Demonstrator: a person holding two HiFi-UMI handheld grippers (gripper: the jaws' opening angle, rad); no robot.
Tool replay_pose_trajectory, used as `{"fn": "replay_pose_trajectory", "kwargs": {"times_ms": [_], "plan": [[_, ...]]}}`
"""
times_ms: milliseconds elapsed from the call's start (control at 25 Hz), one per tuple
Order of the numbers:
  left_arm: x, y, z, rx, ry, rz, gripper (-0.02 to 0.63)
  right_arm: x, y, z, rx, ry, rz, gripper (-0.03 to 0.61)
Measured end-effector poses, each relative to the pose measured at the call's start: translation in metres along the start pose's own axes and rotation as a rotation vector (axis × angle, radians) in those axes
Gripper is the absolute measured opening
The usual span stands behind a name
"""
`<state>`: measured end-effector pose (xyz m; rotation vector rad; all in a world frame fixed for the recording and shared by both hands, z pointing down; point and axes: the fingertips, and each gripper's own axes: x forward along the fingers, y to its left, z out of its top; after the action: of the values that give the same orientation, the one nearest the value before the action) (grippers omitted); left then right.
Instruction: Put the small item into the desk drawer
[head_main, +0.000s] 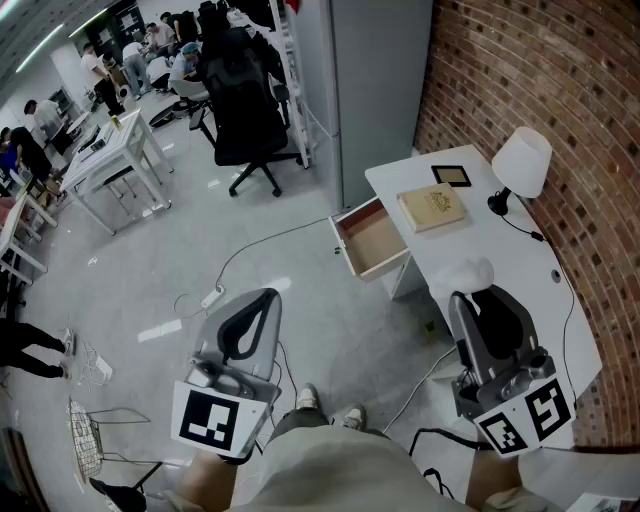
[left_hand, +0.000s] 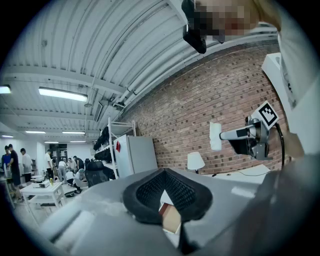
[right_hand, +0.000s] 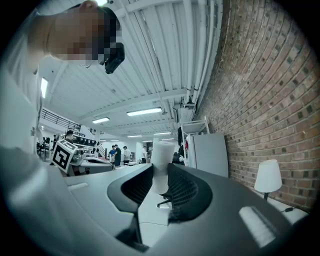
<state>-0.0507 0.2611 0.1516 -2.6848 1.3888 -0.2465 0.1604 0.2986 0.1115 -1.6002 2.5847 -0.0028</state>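
**Desk:** So, from the left: what of the left gripper (head_main: 262, 300)?

**Photographer:** It points level above the grey floor (head_main: 200, 230), with its fingers together at the tips and gripping nothing.

**Desk:** And mid-frame?

**Photographer:** The desk drawer (head_main: 372, 240) stands pulled out from the white desk (head_main: 470, 245), its wooden bottom showing. A tan book (head_main: 432, 210) lies on the desktop just beside it.

**Desk:** Where is the small item (head_main: 470, 272)?

**Photographer:** It is not in the drawer. It is a white crumpled piece clamped between the fingertips of the right gripper (head_main: 478, 293), seen against the desk's near edge and apart from the drawer.

**Desk:** Far right?

**Photographer:** A white lamp (head_main: 522, 160) stands on the desk beside the brick wall (head_main: 540, 80).
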Motion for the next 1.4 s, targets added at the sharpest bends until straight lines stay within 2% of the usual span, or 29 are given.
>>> {"fn": "replay_pose_trajectory", "kwargs": {"times_ms": [400, 800, 1120, 1400], "plan": [[0.003, -0.012, -0.001, 0.004, 0.004, 0.004, 0.002, -0.01, -0.013, -0.006, 0.018, 0.008, -0.021, 0.1], [0.006, -0.016, -0.002, -0.004, -0.001, 0.007, 0.002, -0.009, -0.014, -0.014, 0.014, 0.032, -0.001, 0.1], [0.019, -0.003, -0.014, -0.009, -0.013, 0.008, 0.002, 0.014, -0.019, -0.028, 0.007, 0.04, -0.007, 0.1], [0.054, 0.022, -0.029, -0.033, -0.005, 0.005, 0.002, 0.057, -0.033, -0.048, -0.002, 0.086, 0.0, 0.1]]}}
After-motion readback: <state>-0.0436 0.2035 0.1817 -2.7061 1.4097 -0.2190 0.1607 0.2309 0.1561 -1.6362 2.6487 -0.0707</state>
